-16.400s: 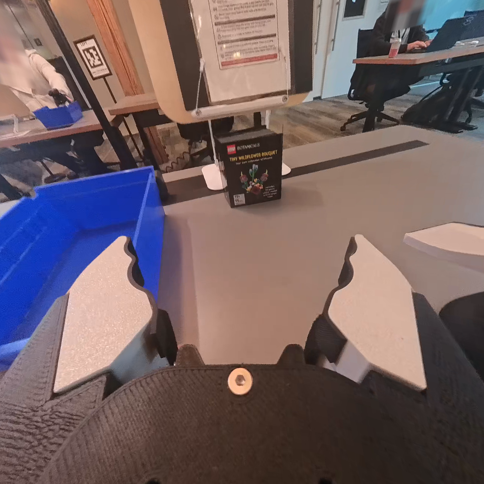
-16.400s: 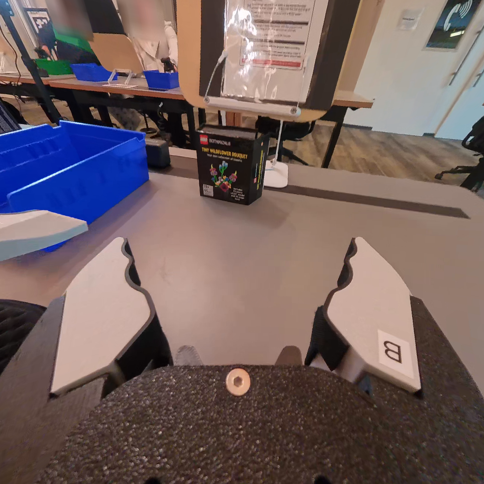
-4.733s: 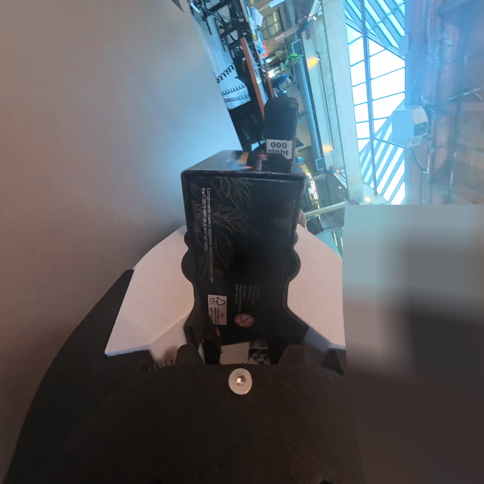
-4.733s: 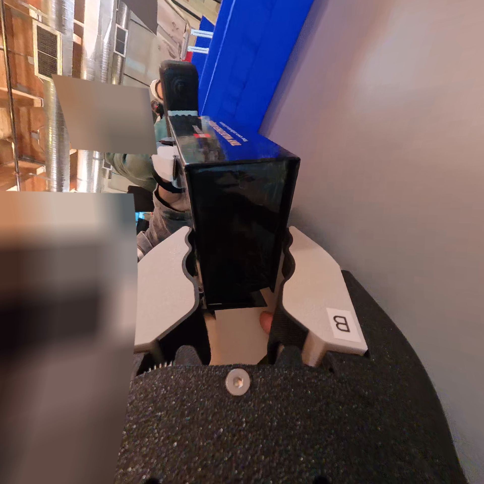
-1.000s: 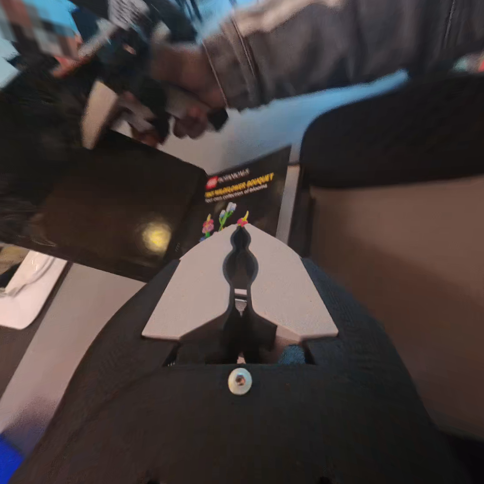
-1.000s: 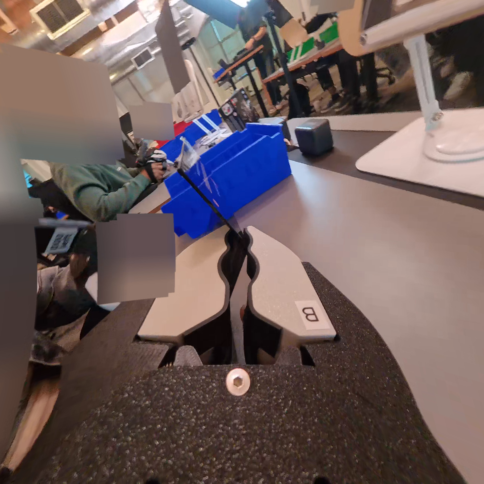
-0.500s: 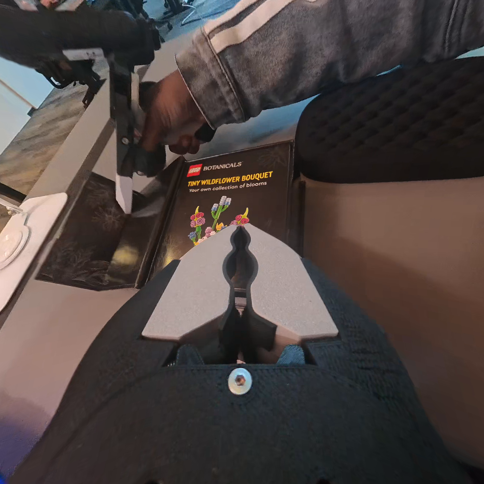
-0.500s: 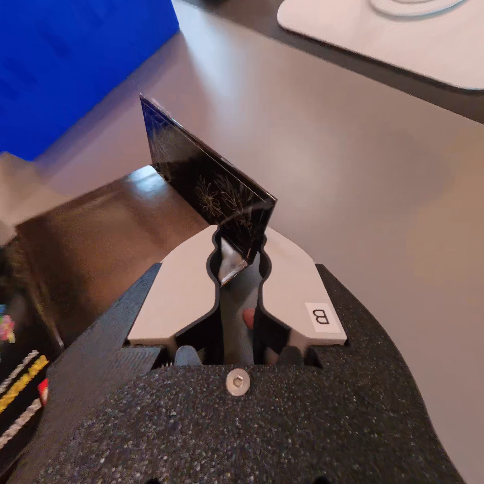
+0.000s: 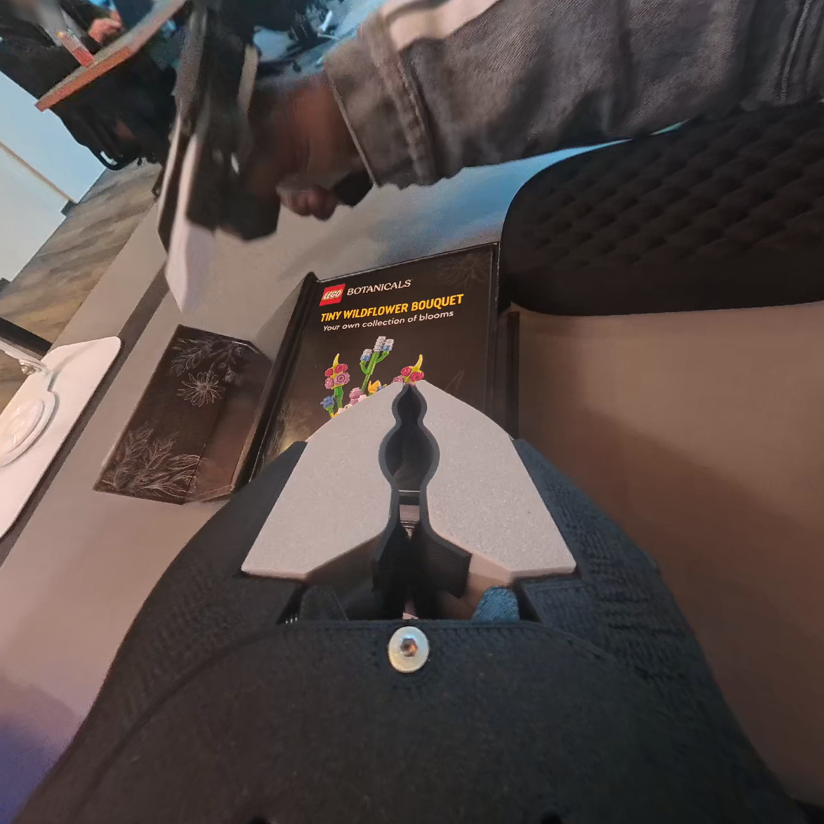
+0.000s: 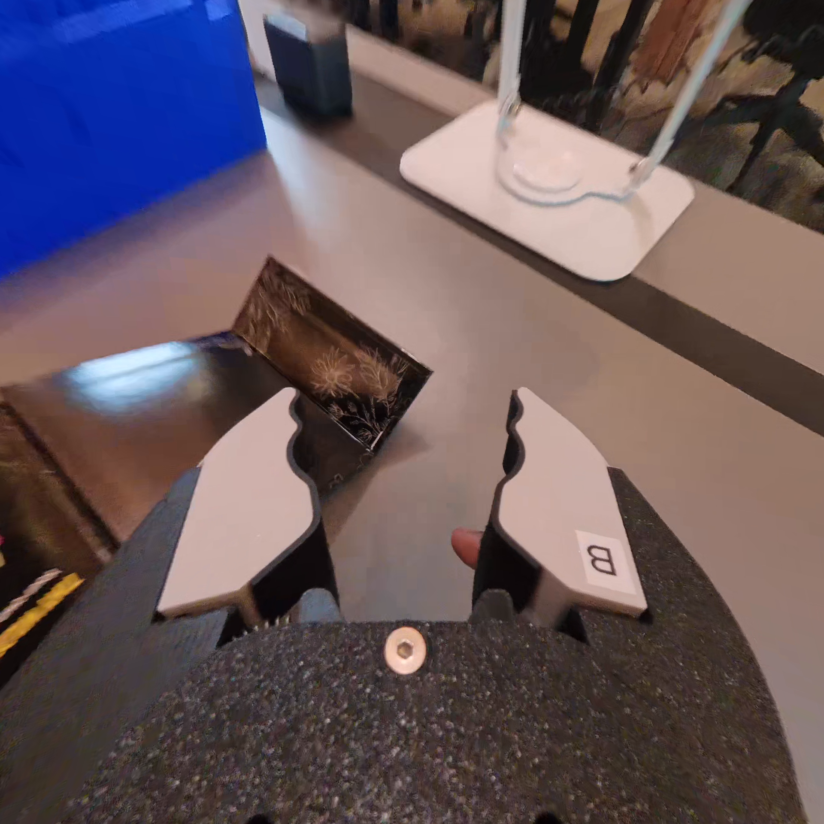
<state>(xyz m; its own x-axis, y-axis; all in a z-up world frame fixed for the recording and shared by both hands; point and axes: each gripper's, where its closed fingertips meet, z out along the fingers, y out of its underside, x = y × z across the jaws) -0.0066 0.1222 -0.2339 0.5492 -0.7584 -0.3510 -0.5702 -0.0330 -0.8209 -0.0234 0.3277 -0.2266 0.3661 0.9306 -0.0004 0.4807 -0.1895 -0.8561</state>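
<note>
Cardboard fills the middle of both my views: a black box (image 9: pixel 392 339) printed with flowers lies flat on the grey table (image 9: pixel 67 579), its picture face up. In my left wrist view it sits in the centre of the frame, just past my left gripper (image 9: pixel 408 390), whose two grey fingers are pressed together tip to tip with nothing pinched between them. The box's end flap (image 9: pixel 178 414) stands open at centre left, showing pale flower drawings on its dark inner side. What lies inside the box I cannot tell from either view.

Across the upper part of that frame reaches my other arm in a grey sleeve (image 9: pixel 557 76), blurred, carrying my right gripper (image 9: pixel 209 187) above the flap.

In my right wrist view the right gripper (image 10: pixel 403 397) is spread wide and holds nothing. Its left finger (image 10: pixel 249 490) overlaps the near corner of the open flap (image 10: pixel 339 361); whether it touches I cannot tell. Only bare table lies before the right finger.

At upper left of this view stands a blue bin (image 10: pixel 111 111), its inside hidden. Beside it is a small dark block (image 10: pixel 312 67), and at upper right a white stand base (image 10: pixel 557 196).
</note>
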